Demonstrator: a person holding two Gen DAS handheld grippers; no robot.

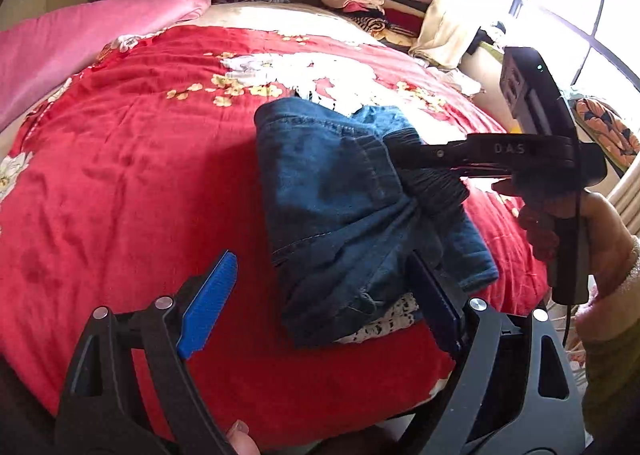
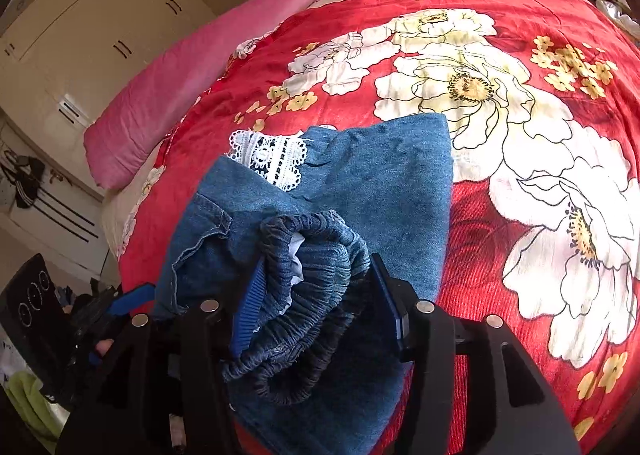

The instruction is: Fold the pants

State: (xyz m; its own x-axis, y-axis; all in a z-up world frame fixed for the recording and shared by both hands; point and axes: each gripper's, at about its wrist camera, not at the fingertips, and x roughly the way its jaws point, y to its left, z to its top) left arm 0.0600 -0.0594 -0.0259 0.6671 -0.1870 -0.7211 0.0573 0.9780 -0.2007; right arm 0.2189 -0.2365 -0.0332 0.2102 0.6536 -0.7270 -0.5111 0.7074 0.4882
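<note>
Blue denim pants [image 1: 340, 191], folded into a rumpled bundle, lying on red floral bedding; gathered elastic waistband [image 2: 304, 275] bunched up, white lace trim [image 2: 272, 159] peeking out

The left gripper [image 1: 324, 295] points forward and downward, its jaws standing wide apart. Its blue left pad [image 1: 208, 303] hangs free in the air; the dark right finger [image 1: 436, 307] sits against the near right edge of the denim pants [image 1: 340, 195], without any pinch. A fingertip [image 1: 240, 437] of the hand holding it shows at the near edge. The right gripper [image 2: 316, 291] also tilts downward, its jaws about half closed and pressed from both sides on the gathered elastic waistband [image 2: 316, 263]. In the left wrist view it reaches in from the right, held by a hand [image 1: 568, 239] on its handle, with a pale cuff [image 1: 624, 279] at the wrist.
</note>
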